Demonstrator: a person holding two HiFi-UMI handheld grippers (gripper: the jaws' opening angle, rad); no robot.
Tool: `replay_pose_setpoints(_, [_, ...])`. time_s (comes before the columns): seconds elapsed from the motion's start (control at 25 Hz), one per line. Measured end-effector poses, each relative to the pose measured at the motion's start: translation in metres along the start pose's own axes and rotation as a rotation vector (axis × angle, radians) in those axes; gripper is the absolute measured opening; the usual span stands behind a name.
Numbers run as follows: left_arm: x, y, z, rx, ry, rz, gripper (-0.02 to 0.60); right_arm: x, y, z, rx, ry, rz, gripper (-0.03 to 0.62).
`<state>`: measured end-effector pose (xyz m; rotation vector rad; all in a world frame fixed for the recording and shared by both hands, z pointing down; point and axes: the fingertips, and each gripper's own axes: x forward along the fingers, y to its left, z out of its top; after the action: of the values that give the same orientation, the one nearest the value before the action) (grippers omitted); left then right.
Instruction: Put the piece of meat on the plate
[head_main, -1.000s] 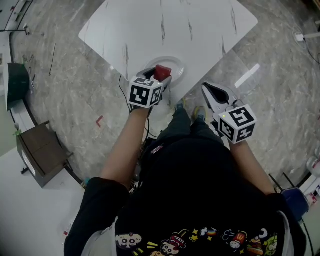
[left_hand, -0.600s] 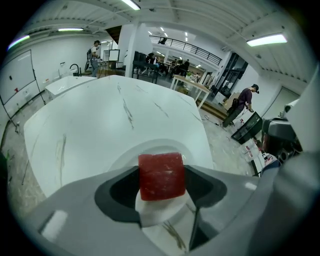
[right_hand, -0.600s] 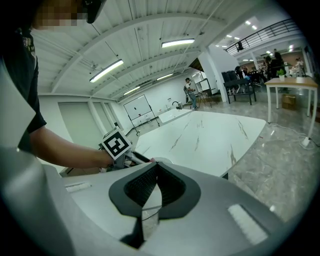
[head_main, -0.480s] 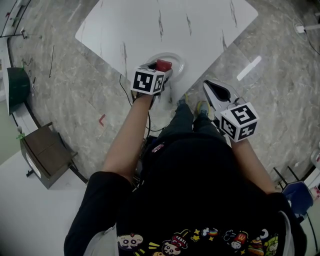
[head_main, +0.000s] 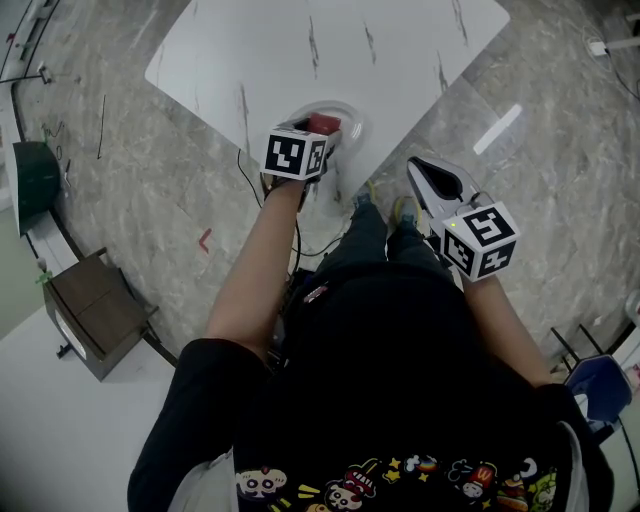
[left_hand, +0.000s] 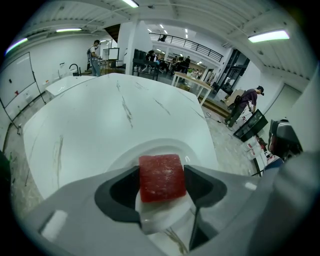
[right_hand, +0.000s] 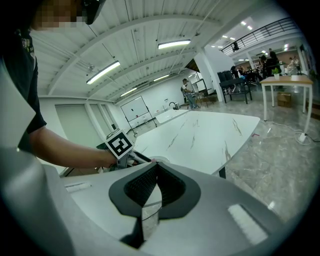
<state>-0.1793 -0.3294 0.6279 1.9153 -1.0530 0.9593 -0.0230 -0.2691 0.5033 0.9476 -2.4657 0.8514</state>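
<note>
A red cube of meat (left_hand: 161, 177) sits clamped between the jaws of my left gripper (left_hand: 161, 181), just above the white plate (left_hand: 150, 148) near the table's near corner. From the head view the meat (head_main: 323, 124) shows past the marker cube of the left gripper (head_main: 318, 130), over the plate (head_main: 350, 118). My right gripper (head_main: 430, 172) hangs off the table over the floor, to the right of the plate, jaws shut with nothing between them. Seen from the right gripper view, its jaws (right_hand: 154, 167) meet at the tips.
The white marble-patterned table (head_main: 330, 50) stretches away beyond the plate. Grey stone floor surrounds it. A brown box (head_main: 95, 310) and a dark green bin (head_main: 35, 172) stand at the left. A cable (head_main: 245, 180) runs on the floor below the table's corner.
My left gripper has carried the meat forward and a little lower over the plate. The right gripper has barely moved.
</note>
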Motion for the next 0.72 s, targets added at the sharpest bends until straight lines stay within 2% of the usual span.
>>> replay_pose_setpoints(0.72, [-0.0030,0.0002,0.0027,0.013,-0.015,0.038,0.396,-0.0108,0.0029,0.0005,-0.019,-0.009,0.008,0.026])
